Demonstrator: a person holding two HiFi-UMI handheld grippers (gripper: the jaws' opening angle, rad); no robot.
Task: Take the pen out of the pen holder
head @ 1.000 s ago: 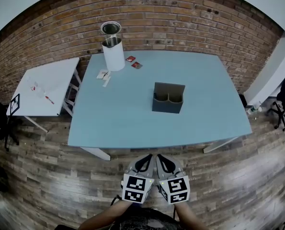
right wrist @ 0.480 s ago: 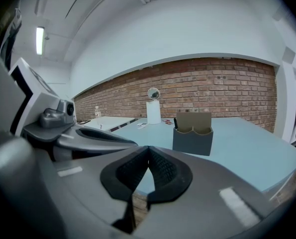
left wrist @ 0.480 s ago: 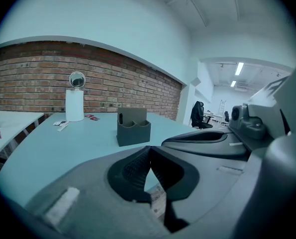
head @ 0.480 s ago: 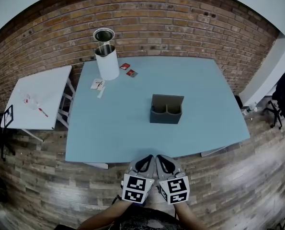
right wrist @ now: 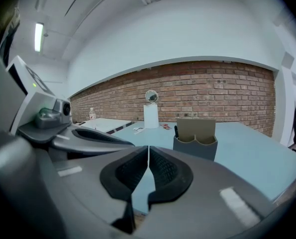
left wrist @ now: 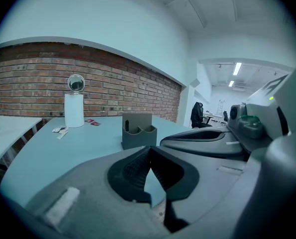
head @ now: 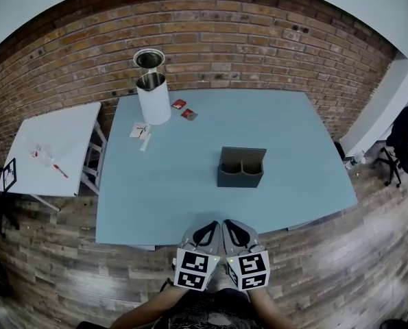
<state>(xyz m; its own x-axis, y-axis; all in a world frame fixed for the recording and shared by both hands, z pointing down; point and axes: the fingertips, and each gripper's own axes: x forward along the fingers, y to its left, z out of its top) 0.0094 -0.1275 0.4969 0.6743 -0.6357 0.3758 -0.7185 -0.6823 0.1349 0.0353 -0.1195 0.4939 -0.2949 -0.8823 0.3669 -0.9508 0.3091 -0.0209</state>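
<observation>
Short of the near edge of the light blue rectangular table [head: 156, 197], over the wooden plank floor [head: 66, 266], I hold my left gripper [head: 209, 230] and right gripper [head: 231, 230] side by side, just beside each other. Each has its ribbed jaws pressed together at the tips, with nothing between them. The dark grey two-compartment pen holder [head: 241, 168] stands upright near the middle of the table, well apart from both grippers. A dark pen [right wrist: 176, 131] pokes up from its left compartment. A white cylindrical container [head: 153, 100] stands at the far left corner, before the red brick wall [head: 258, 40]
</observation>
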